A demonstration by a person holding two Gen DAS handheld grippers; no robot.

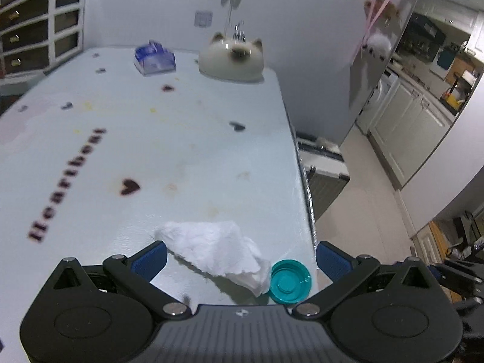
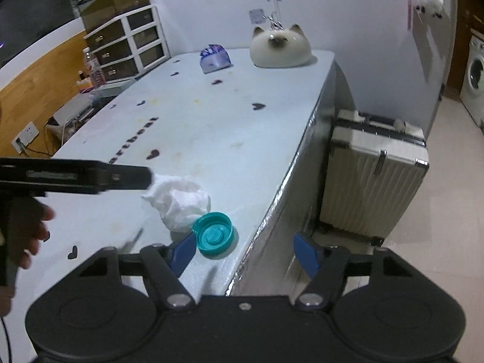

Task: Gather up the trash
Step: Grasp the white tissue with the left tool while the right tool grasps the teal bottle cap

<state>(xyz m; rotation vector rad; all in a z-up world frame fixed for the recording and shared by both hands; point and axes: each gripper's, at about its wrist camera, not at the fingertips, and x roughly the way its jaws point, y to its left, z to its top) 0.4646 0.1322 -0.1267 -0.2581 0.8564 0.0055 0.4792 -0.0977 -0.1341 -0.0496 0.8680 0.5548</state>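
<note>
L gripper (image 1: 240,261) is wide open, blue pads either side of the crumpled tissue (image 1: 217,252). Tissue lies on the table (image 1: 181,139) near the right edge, dead ahead of the L claw and between its fingers. Long axis runs roughly across the gap, far-left to near-right, so closing should pinch it along its length; prob fine since it's soft.

Teal bottle cap (image 1: 289,284) sits open side up, touching the tissue's near-right corner, also inside the L span. Risk: closing could drag the cap toward the edge.

R gripper (image 2: 243,252) is also open and empty. Its left pad is just beside the cap (image 2: 214,234), with the right pad hanging off past the table edge. So R is nearer the cap, L nearer the tissue (image 2: 178,201). My read: L takes tissue, R shifts left for the cap.
</note>
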